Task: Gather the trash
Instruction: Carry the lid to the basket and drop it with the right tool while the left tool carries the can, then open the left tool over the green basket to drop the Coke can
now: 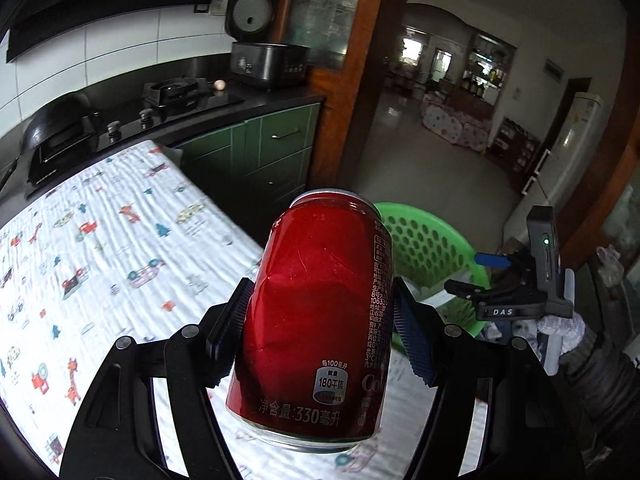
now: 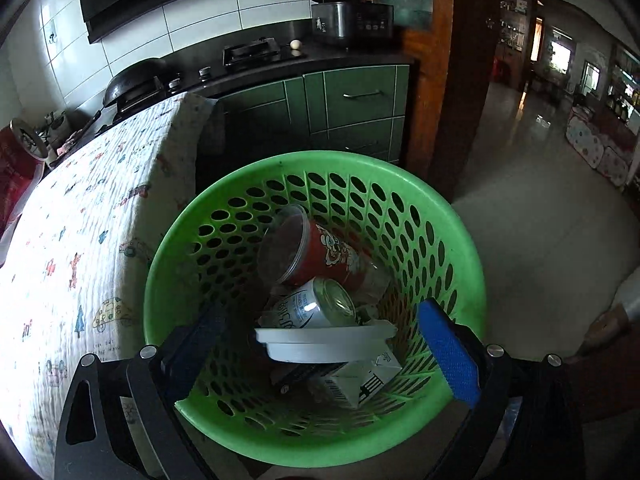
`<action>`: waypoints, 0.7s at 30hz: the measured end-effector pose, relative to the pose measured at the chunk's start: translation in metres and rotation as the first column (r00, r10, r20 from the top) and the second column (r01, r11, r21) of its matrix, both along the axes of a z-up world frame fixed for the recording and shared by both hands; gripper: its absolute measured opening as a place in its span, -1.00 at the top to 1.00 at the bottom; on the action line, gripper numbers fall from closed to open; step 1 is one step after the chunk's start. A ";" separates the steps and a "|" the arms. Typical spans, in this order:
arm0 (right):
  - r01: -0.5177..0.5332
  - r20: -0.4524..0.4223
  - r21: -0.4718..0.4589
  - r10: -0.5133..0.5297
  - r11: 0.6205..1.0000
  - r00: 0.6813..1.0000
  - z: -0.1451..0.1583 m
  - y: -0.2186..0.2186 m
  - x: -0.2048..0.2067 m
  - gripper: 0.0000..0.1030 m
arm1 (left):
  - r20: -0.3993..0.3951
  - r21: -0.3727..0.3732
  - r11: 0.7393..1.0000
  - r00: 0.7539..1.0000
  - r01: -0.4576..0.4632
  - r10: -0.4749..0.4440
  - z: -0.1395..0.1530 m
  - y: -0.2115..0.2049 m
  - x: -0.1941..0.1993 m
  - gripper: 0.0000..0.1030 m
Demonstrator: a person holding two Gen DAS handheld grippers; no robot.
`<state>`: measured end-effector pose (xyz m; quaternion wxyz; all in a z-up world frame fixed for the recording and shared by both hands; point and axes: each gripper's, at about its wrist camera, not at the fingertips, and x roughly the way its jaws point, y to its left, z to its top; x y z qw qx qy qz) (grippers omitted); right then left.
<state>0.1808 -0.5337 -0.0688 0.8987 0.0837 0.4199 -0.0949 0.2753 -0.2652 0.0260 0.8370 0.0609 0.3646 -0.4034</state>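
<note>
- Left tool [image 1: 320,320] clamps a dented red can [image 1: 320,312] by its middle, held up over the cloth-covered worktop [image 1: 100,240], short of the green basket [image 1: 432,248] beyond it.
- Right tool [image 2: 324,344] hangs wide open and empty, right above the basket [image 2: 460,240].
- Inside the basket: a red cup [image 2: 316,256], a pale can [image 2: 316,304], a white lid [image 2: 324,344], a carton [image 2: 360,380].
- Risk, as I read it: the crushed side gives the pads a poor seat, so the can may twist or slip out.
- Release too early and it lands on the worktop or clips the basket rim.
- The right tool over the basket could block the drop.
</note>
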 end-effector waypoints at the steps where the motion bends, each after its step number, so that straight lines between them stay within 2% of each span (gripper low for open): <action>1: -0.003 0.006 0.006 0.003 1.000 1.000 0.001 0.000 -0.001 -0.84 | -0.006 -0.004 1.000 1.000 0.013 -0.013 -0.001 -0.011 0.000 -0.31; 5: 0.000 0.036 0.012 -0.001 1.000 0.999 0.004 0.001 -0.007 -0.84 | -0.022 -0.004 0.999 0.998 0.055 -0.055 -0.005 -0.046 0.002 -0.31; 14: -0.002 0.138 0.011 0.001 1.000 0.990 0.025 0.008 -0.039 -0.84 | -0.059 0.055 0.993 0.993 0.104 -0.101 -0.029 -0.113 0.004 -0.31; 21: 0.003 0.190 -0.002 -0.002 1.000 0.982 0.038 0.012 -0.060 -0.84 | -0.104 0.110 0.987 0.989 0.119 -0.108 -0.049 -0.141 -0.001 -0.34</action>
